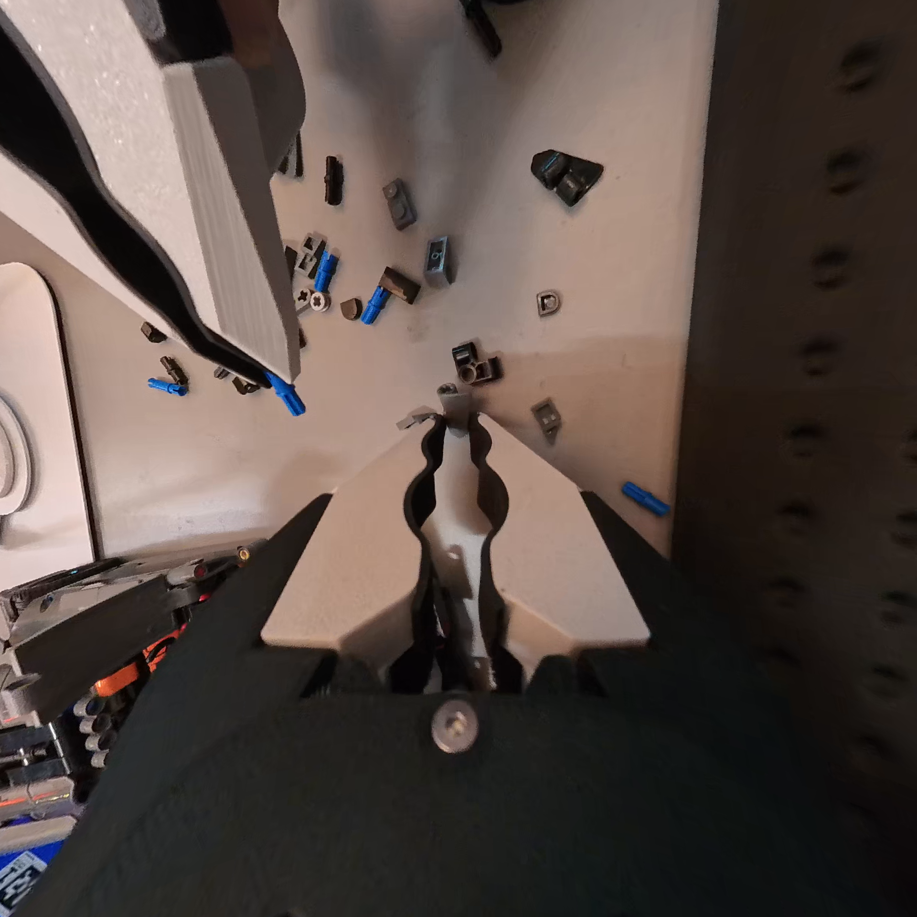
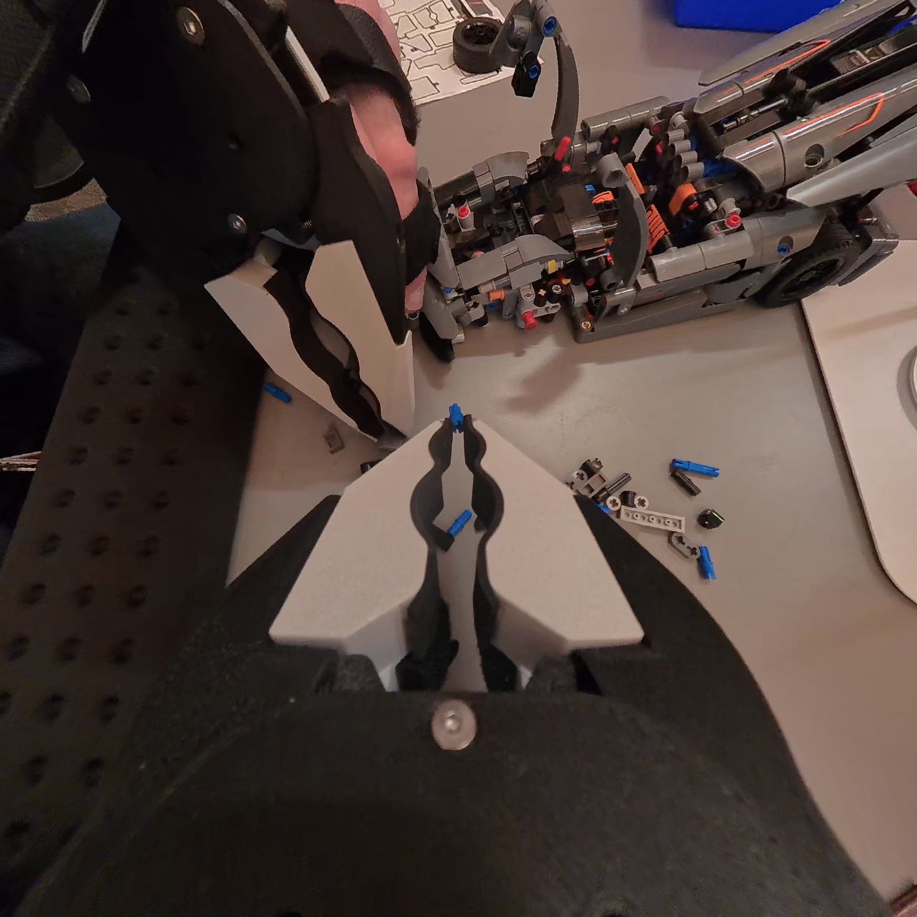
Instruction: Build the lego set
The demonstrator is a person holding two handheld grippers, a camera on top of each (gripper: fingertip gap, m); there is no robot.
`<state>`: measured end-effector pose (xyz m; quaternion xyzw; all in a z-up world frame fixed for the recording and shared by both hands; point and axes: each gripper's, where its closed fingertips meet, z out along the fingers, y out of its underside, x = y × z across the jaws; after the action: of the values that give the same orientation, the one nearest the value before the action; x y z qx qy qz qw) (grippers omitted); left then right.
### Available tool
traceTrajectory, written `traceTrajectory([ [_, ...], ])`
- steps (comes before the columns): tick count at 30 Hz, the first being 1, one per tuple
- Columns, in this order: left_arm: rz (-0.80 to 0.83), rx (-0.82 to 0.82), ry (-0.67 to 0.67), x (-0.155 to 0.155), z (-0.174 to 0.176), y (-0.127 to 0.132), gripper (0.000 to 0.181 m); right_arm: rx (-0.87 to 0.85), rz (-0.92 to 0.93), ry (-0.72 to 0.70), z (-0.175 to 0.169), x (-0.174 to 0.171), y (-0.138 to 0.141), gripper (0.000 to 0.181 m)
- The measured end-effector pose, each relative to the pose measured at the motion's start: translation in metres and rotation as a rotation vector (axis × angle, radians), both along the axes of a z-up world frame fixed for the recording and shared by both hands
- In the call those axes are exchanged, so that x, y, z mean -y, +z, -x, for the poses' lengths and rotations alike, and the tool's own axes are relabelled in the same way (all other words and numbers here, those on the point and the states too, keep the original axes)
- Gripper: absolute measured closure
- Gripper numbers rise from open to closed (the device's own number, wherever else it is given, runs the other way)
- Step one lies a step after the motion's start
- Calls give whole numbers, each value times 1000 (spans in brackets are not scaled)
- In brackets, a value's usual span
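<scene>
In the left wrist view my left gripper [image 1: 455, 422] is shut on a small grey Lego piece [image 1: 454, 404] that sticks out past its tips, low over the table. My right gripper [image 2: 459, 423] is shut on a blue pin [image 2: 455, 414]. In the left wrist view the right gripper [image 1: 278, 382] comes in from the upper left with that blue pin [image 1: 289, 395] at its tip. In the right wrist view the left gripper [image 2: 387, 431], held by a hand [image 2: 392, 149], is just left of my right tips. The part-built grey Lego car [image 2: 670, 223] stands behind.
Several loose pieces lie scattered on the table [image 1: 377, 278], more to the right of the right gripper [image 2: 650, 506]. A blue pin [image 1: 645, 498] lies by the black perforated board [image 1: 804, 446]. A white board [image 2: 863, 422] is on the right. An instruction sheet [image 2: 436, 49] and a wheel [image 2: 474, 44] are behind. There is about 7 cm between the tips of the two grippers. My right gripper's tips are some 15 cm from the part-built grey Lego car [image 2: 670, 223].
</scene>
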<state>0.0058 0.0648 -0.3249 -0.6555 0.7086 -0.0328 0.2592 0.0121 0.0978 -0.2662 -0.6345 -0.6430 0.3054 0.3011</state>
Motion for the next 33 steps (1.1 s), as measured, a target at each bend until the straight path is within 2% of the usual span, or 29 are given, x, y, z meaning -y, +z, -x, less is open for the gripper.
traceTrajectory([
  [12, -46, 73, 33, -9, -2, 8, 181, -8, 11, -11, -2, -3, 1, 179],
  [20, 25, 202, 100, -15, -2, 23, 181, -46, 18, -30, -3, -6, 9, 179],
  [23, 46, 304, 133, -18, -2, 41, 181, -90, 37, -66, -5, -12, 17, 179],
  [26, 71, 480, 181, -25, -1, 75, 181, -178, 86, -99, -9, -18, 32, 179],
  [29, 116, 666, 212, -29, 3, 110, 181, -283, 128, -92, -9, -17, 50, 179],
  [33, 160, 825, 222, -29, 7, 137, 181, -410, 187, -52, -4, -10, 70, 179],
])
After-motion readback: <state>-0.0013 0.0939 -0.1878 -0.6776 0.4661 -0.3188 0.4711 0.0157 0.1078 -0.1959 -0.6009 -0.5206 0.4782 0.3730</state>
